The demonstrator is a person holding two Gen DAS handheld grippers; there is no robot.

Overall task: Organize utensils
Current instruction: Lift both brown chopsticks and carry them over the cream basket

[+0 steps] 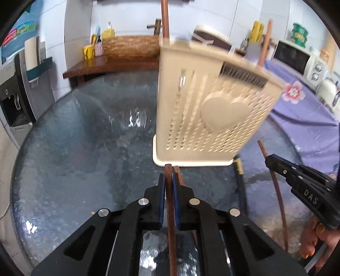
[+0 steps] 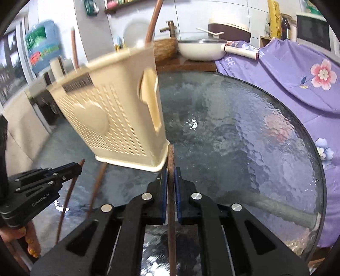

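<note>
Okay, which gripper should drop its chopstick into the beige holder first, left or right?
Either, marginally the left gripper. Its chopstick points at the beige utensil holder, as does the right gripper chopstick. Both are shut on theirs.

- Utensil holder: cream plastic, rectangular, perforated walls, raised heart on the broad face, drip tray at base. Stands upright on the glass worktop at 12 o'clock of centre.
- Chopsticks in holder: two reddish-brown sticks rising from its top.
- Chopstick, dark brown wood: clamped between the left fingers, tip towards 12 o'clock.
- Chopstick, matching: clamped between the right fingers.
- Loose chopsticks: on the worktop at 6 o'clock of the holder.
</note>
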